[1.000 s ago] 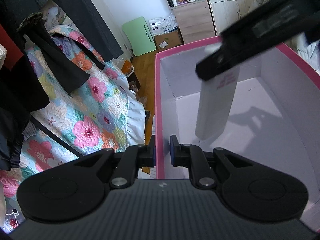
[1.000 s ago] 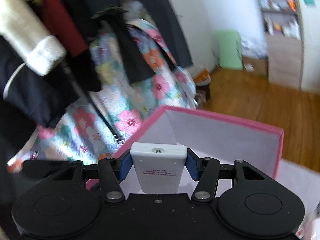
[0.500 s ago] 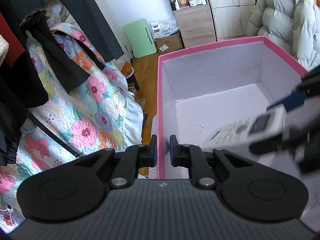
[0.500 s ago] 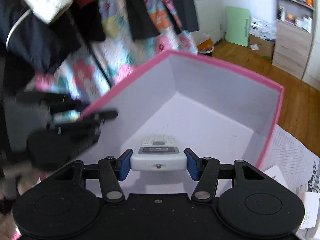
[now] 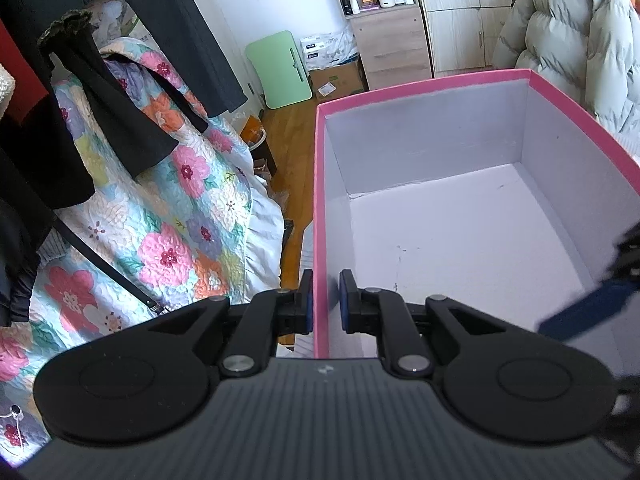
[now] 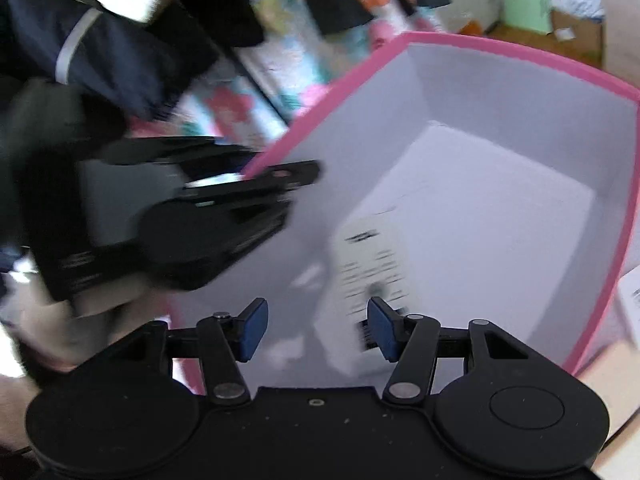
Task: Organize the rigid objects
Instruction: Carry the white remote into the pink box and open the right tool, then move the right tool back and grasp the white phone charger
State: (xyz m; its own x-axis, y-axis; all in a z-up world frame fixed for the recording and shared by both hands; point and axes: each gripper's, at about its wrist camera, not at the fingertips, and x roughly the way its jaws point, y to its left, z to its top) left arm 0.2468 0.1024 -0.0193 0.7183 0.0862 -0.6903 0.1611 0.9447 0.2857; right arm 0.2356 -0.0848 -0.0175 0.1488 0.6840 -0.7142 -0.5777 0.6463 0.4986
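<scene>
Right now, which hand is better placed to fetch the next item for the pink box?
Right. The right tool stands open, the white remote loose inside the pink box; the left tool is clamped on the box's wall, steadying it.

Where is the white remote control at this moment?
In the right wrist view, the white remote control lies blurred inside the pink-rimmed cardboard box, near its bottom, just beyond the right gripper, whose blue pads do not press it.

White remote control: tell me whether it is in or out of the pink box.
In. The white remote control lies blurred inside the pink box, released.
</scene>
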